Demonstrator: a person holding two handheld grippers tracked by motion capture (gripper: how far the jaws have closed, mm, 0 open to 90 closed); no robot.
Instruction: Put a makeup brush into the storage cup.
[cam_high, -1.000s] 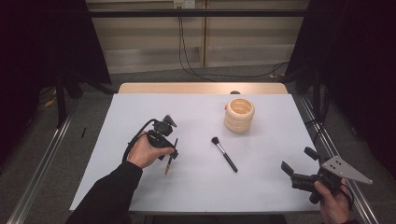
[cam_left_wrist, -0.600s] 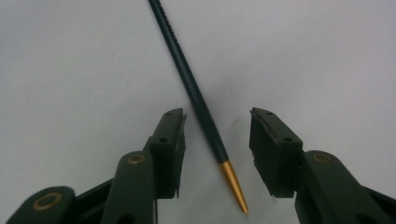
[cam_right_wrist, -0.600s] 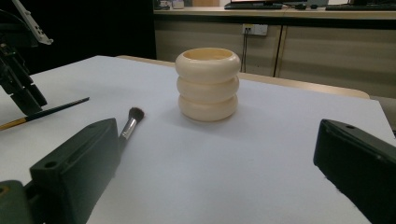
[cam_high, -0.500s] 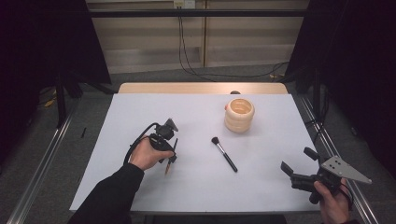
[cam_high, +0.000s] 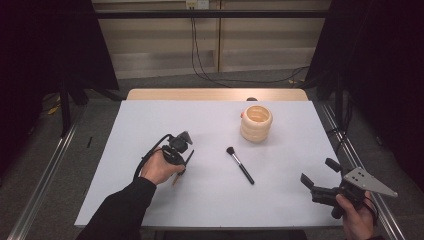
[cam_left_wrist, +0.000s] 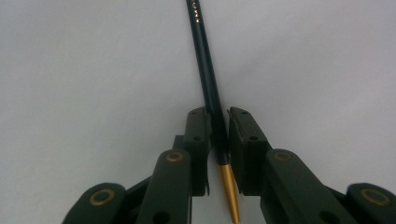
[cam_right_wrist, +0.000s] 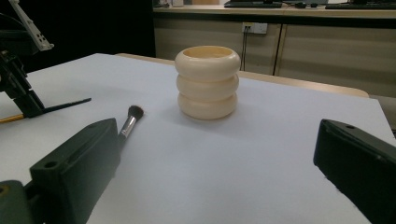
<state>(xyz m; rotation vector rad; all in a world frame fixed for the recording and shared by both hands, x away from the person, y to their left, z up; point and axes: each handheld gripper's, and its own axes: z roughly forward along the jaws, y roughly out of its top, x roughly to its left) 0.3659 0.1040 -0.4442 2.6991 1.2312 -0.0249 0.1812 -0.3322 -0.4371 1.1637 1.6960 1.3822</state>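
Black jaws of the left hand-held gripper (cam_left_wrist: 218, 140) have just been closing, and now they are clamped on a thin dark pencil-like brush (cam_left_wrist: 208, 84). The brush sits right between the two pads. Its gold end (cam_left_wrist: 229, 191) points back toward the hand, and its long dark part runs away past the jaw tips over the white desk (cam_left_wrist: 84, 70). In the high view, the left hand-held gripper (cam_high: 182, 159) is low over the left middle of the desk (cam_high: 150, 120), and the thin brush (cam_high: 189, 158) pokes out slanted from under it. A black sleeve (cam_high: 117, 212) reaches up from the bottom edge to that hand.

A little way to the right lies a makeup brush (cam_high: 240, 165) with a fluffy dark head and a black handle, flat on the desk and apart from both grippers. Beyond it stands a cream cup (cam_high: 256, 122) made of round rings, with its mouth up.

Near the front right corner, the right hand-held gripper (cam_high: 320, 181) is held with its jaws wide apart and nothing between them. From its own view, the cream cup (cam_right_wrist: 207, 81) stands ahead and the makeup brush (cam_right_wrist: 130, 119) lies to the left of it.
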